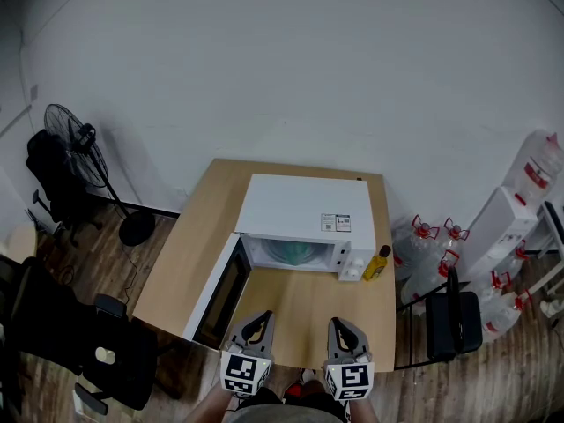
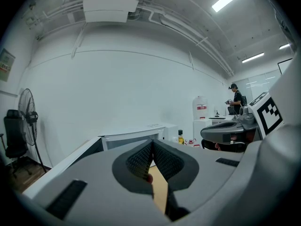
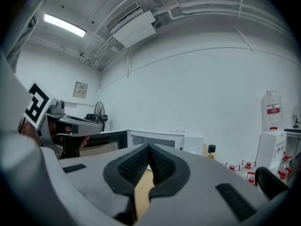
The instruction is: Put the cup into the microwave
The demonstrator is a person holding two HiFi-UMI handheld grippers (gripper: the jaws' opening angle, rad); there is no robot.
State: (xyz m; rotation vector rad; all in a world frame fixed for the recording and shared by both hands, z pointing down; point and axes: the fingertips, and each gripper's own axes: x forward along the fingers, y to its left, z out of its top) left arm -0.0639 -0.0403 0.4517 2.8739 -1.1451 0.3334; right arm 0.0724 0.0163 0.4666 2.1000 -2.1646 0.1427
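L gripper (image 1: 260,320) & R gripper (image 1: 340,324) both pinched shut, empty; microwave (image 1: 304,208) ahead open w/ teal thing (image 1: 289,252) inside, prob. the cup, so task looks done.

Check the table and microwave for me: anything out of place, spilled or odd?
Nothing looks spilled or damaged. The microwave has its door wide open, and a teal shape sits inside; I cannot tell whether it is the cup. No cup stands on the table. The yellow bottle is upright beside the microwave.

Grey left claw (image 1: 256,319) and right claw (image 1: 343,324) bear black-white marker cubes (image 1: 244,373).
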